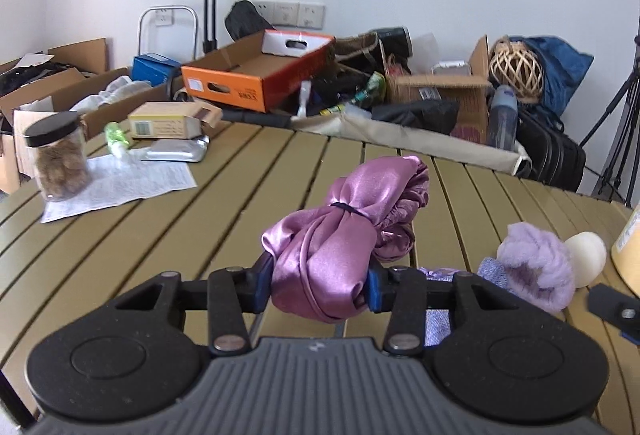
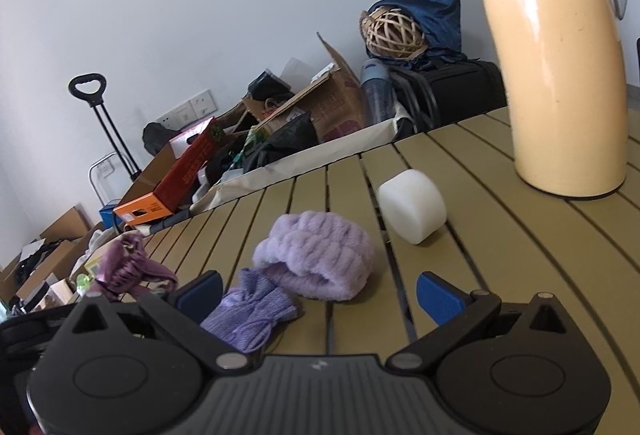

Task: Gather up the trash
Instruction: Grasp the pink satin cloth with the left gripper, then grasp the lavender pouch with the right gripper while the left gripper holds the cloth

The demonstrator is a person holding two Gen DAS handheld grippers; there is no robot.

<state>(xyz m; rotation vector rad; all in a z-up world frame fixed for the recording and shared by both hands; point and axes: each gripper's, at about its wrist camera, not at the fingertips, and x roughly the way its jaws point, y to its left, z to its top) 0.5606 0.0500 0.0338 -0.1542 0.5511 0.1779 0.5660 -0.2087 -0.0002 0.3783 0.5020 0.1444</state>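
My left gripper (image 1: 316,283) is shut on a pink satin cloth bundle (image 1: 352,219) tied with a dark band, held just above the slatted olive table (image 1: 180,247). The same bundle (image 2: 128,267) shows at the left edge of the right wrist view. My right gripper (image 2: 318,293) stands open over the table, with a lilac knitted pouch (image 2: 252,315) and a fluffy purple headband (image 2: 316,255) lying between and ahead of its fingers, untouched. A white foam block (image 2: 412,211) rests farther ahead.
A tall cream thermos (image 2: 556,55) stands at the right. At the far left sit a jar of snacks (image 1: 60,159), a printed sheet (image 1: 120,183), a small cardboard box (image 1: 168,121) and a foil pouch (image 1: 176,151). Boxes and bags crowd the floor beyond the table.
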